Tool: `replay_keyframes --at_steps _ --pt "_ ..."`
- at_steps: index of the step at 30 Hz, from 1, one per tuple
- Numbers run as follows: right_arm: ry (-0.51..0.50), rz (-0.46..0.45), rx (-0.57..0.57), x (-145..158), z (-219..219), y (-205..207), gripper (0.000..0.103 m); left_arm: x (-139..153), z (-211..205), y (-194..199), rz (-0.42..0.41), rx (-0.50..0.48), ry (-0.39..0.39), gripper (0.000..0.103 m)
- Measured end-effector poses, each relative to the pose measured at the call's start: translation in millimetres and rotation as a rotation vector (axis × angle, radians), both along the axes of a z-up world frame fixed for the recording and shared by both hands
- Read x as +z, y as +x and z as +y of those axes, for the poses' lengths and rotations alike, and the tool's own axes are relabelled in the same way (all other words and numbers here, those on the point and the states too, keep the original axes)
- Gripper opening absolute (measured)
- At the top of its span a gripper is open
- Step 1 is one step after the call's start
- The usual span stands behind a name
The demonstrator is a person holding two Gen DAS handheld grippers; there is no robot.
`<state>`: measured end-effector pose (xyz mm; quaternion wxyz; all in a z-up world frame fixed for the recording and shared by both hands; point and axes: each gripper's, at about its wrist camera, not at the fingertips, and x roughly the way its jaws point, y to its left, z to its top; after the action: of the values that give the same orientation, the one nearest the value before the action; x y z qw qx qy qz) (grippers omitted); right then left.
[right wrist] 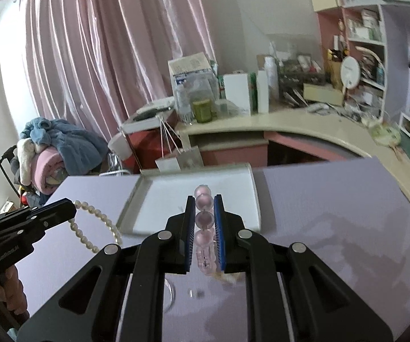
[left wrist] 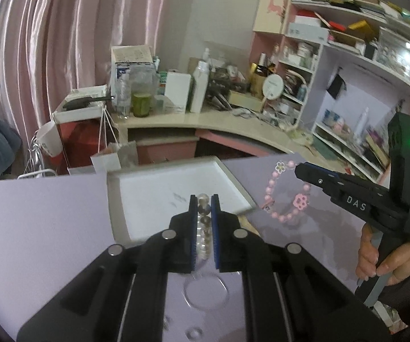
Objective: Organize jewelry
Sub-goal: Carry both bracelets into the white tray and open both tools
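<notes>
Left claw: my left gripper (left wrist: pixel 204 205) is clenched on the pearl bracelet (right wrist: pixel 96 223), beads pinched between the blue pads. From the right wrist cam the loop hangs off its tip, just left of the white tray (left wrist: pixel 136 199).

Right claw: my right gripper (right wrist: pixel 204 206) is clamped on the pink bead bracelet (left wrist: pixel 286 192). From the left wrist cam the loop with its little flower charms dangles off the tip, just right of the tray.

Tray: sits on the lavender table (right wrist: pixel 333 205) at the far edge. Both claw tips line up with its near side in their own cams; can't tell if they're actually above it.

Bracelets vs tray: neither one is touching it from what I can see, both are held up off the table.

Clear rings: a see-through ring (left wrist: pixel 206 292) on the table near side of the tray, under my left claw.

Hand: operator's right hand (left wrist: pixel 381 259) wrapped on the right handle, well right of the tray.
</notes>
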<state>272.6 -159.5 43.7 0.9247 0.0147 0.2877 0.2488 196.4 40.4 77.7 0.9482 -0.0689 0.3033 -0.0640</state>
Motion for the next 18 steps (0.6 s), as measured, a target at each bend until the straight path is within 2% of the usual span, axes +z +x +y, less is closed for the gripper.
replay_keyframes --at_steps 5,9,18 --pt "-0.033 0.009 0.016 -7 28 49 0.014 -2 20 50 0.021 0.03 0.017 0.009" --pt "-0.061 0.072 0.033 -34 51 90 0.014 -15 33 88 0.059 0.044 0.034 0.009" --pt "-0.09 0.123 0.028 -67 71 146 0.015 -47 43 143 0.124 0.042 0.057 0.009"
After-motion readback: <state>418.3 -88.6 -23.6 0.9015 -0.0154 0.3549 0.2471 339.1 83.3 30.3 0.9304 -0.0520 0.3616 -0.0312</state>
